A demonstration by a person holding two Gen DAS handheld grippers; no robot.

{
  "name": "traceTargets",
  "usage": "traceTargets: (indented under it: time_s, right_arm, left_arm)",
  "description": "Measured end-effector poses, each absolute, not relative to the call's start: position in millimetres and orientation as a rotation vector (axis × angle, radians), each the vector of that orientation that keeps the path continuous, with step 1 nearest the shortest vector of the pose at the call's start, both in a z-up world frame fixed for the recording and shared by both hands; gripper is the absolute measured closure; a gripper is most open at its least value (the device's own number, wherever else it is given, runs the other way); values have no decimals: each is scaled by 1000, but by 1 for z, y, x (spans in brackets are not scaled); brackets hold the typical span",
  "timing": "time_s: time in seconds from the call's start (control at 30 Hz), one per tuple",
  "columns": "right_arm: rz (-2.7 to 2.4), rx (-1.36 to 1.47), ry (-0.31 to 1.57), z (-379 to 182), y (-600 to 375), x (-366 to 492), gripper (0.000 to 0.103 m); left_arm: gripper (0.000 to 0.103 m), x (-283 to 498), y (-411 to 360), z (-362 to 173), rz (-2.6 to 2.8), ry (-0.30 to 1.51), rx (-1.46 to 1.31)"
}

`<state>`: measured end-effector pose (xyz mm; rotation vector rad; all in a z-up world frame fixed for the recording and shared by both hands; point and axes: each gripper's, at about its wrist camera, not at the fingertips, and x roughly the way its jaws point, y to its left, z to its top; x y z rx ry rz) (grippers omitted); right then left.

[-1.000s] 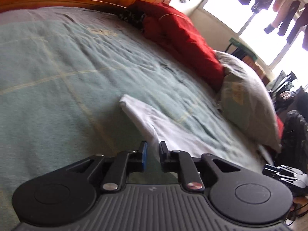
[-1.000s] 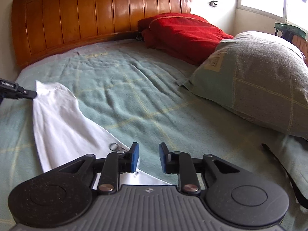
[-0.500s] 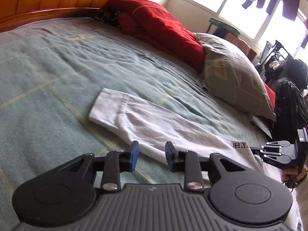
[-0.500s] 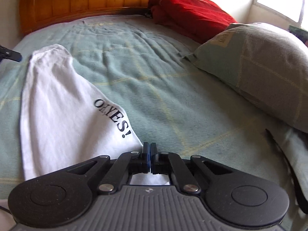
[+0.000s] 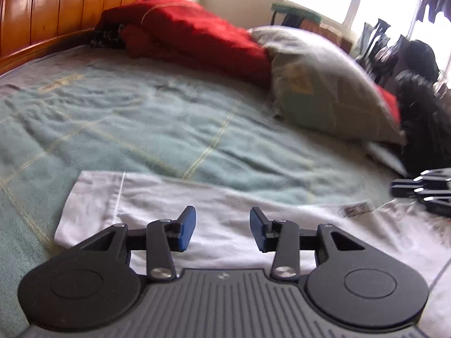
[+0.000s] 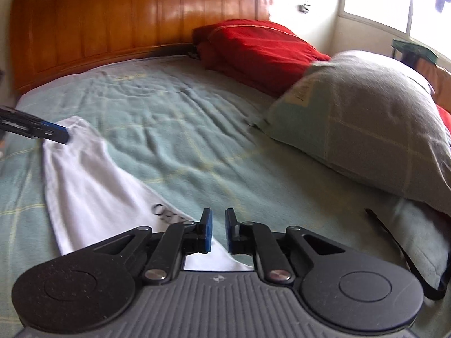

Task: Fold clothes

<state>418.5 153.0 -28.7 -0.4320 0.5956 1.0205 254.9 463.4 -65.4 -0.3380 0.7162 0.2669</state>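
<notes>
A white garment (image 6: pixel 93 186) lay flat along the near edge of the bed (image 6: pixel 174 129), on its green blanket, well apart from the grey pillow (image 6: pixel 366 124) and the folded red quilt (image 6: pixel 262 48) beside the wooden headboard (image 6: pixel 112 22); nothing lay on it. The left claw (image 5: pixel 222 229) hung over the sleeve end, its jaws parted and opening, gripping nothing. The right claw (image 6: pixel 218 231) stood at the garment's other end, jaws narrowly apart and opening, with no cloth pinched.
</notes>
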Motion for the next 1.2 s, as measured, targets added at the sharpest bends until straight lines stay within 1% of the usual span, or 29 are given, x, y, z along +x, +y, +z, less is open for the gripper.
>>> traceTargets:
  time_s: [0.03, 0.1, 0.2, 0.37, 0.5, 0.57, 0.63, 0.67, 0.7, 0.87, 0.93, 0.97, 1.0, 1.03, 1.07, 1.1, 1.17, 1.2]
  right_arm:
    - [1043, -440, 588, -28, 157, 414, 86]
    - [1082, -452, 567, -27, 168, 408, 80]
    - [1127, -452, 564, -30, 199, 407, 74]
    - [1184, -450, 591, -48, 263, 409, 74]
    - [1224, -495, 594, -63, 293, 400, 74]
    - [1242, -523, 580, -68, 298, 393, 72]
    - [1254, -544, 560, -71, 298, 388, 66]
    - [1257, -553, 550, -73, 297, 386, 61]
    - [1260, -563, 540, -74, 296, 384, 58]
    - [1276, -617, 491, -80, 289, 374, 57]
    - [1282, -631, 499, -81, 287, 373, 57]
    - [1289, -630, 509, -81, 287, 373, 61]
    - [1295, -633, 512, -81, 287, 372, 70]
    - [1299, -642, 506, -81, 288, 369, 76]
    - [1302, -651, 500, -81, 289, 367, 88]
    - [1306, -660, 495, -81, 289, 364, 92]
    - [1296, -670, 480, -81, 291, 361, 96]
    - [1262, -659, 466, -79, 292, 363, 97]
  left_arm:
    - [61, 255, 464, -71, 287, 741, -334]
    - [60, 244, 465, -75, 293, 744, -328]
    - [60, 230, 466, -76, 298, 744, -330]
    - [60, 226, 469, -76, 295, 739, -349]
    - [59, 223, 470, -79, 293, 718, -360]
    - [59, 222, 471, -79, 289, 711, -370]
    - [59, 221, 473, -80, 286, 706, -382]
    - [59, 221, 473, -81, 284, 704, -386]
    - [59, 220, 473, -81, 284, 702, -388]
    - [59, 219, 474, -83, 282, 692, -392]
    - [59, 220, 474, -83, 284, 691, -396]
    - [59, 220, 474, -83, 285, 690, -397]
    - [58, 221, 474, -83, 286, 690, -397]
    - [58, 221, 474, -83, 287, 690, -396]
    - [58, 221, 473, -84, 287, 690, -394]
    - [57, 221, 473, -84, 286, 689, -393]
    - [55, 221, 473, -83, 283, 688, -396]
    - [54, 221, 473, -82, 282, 687, -400]
